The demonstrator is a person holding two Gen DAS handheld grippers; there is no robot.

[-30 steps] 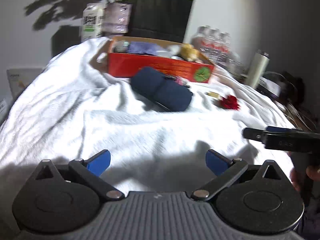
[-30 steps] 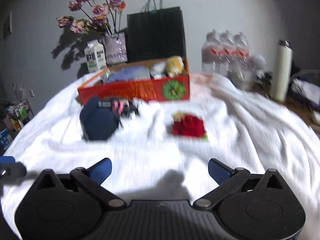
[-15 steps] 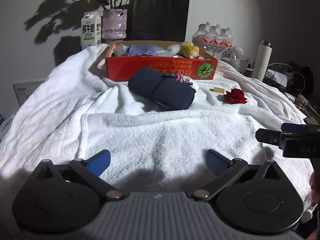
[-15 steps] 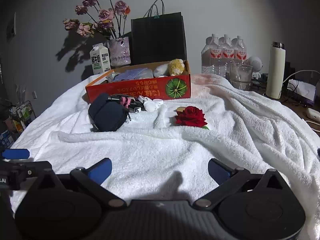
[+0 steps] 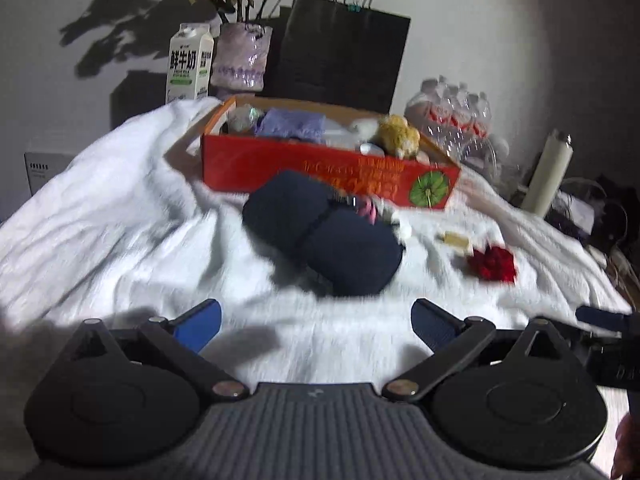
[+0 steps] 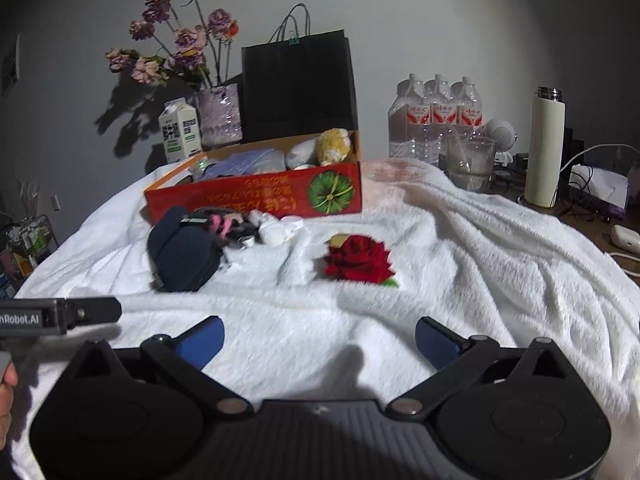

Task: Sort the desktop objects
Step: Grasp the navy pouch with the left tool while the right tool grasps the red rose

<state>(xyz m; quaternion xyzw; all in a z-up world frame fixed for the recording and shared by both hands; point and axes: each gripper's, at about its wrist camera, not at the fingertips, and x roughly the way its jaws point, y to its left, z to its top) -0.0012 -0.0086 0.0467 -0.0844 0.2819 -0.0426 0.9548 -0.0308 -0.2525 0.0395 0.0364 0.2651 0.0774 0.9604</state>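
Observation:
A dark blue pouch (image 5: pixel 324 236) (image 6: pixel 182 256) lies on the white towel (image 5: pixel 120 220) (image 6: pixel 460 248) in front of an open red box (image 5: pixel 320 172) (image 6: pixel 256 196) filled with small items. A red rose (image 5: pixel 493 263) (image 6: pixel 358 258) lies right of the pouch, with a small tan block (image 5: pixel 454 239) beside it. Small pink and white items (image 6: pixel 256 228) sit between pouch and box. My left gripper (image 5: pixel 316 320) is open and empty, short of the pouch. My right gripper (image 6: pixel 320 338) is open and empty, short of the rose.
Behind the box stand a milk carton (image 5: pixel 188 66) (image 6: pixel 180 130), a vase of flowers (image 5: pixel 240 56) (image 6: pixel 220 114) and a black paper bag (image 5: pixel 340 56) (image 6: pixel 298 88). Water bottles (image 6: pixel 436 120), a glass (image 6: pixel 470 164) and a white flask (image 6: pixel 546 148) stand at the right.
Both grippers have moved forward over the towel; the pouch and the rose sit closer and larger in view. The jaws stayed open.

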